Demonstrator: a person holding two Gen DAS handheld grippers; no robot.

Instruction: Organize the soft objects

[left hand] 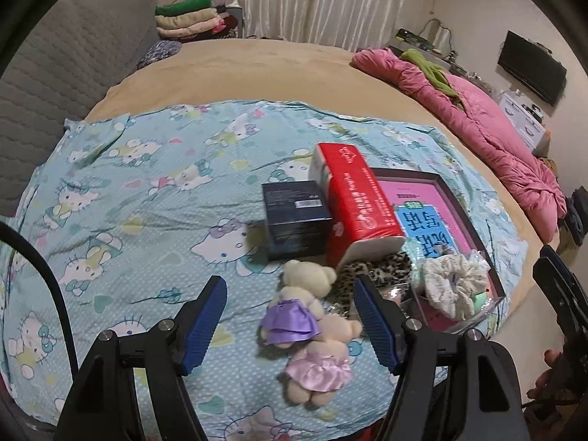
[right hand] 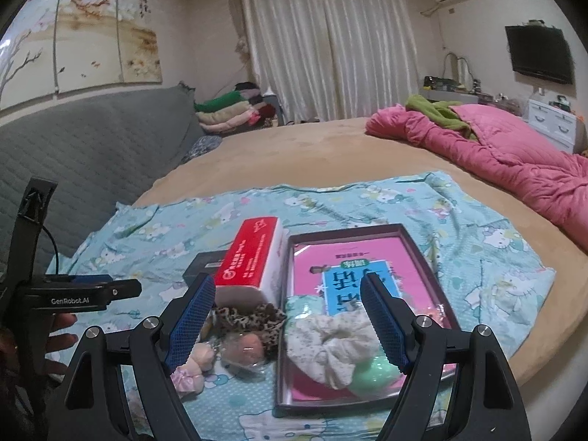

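Observation:
Two small plush bears lie on the Hello Kitty sheet (left hand: 128, 191): one in a purple dress (left hand: 299, 296), one in a pink dress (left hand: 323, 360). My left gripper (left hand: 290, 290) is open above them, empty. A leopard-print scrunchie (left hand: 375, 270) lies beside them and also shows in the right wrist view (right hand: 250, 318). A dark tray (right hand: 286, 330) holds a white floral scrunchie (right hand: 330, 345), a green soft item (right hand: 371, 371) and a pink booklet (right hand: 349, 257). My right gripper (right hand: 288, 305) is open above the tray's near end, empty.
A red tissue pack (left hand: 352, 198) and a dark box (left hand: 294, 220) stand behind the bears. A pink quilt (left hand: 477, 117) lies along the bed's right side. A grey headboard (left hand: 55, 66) is at left, folded clothes (left hand: 191, 18) beyond.

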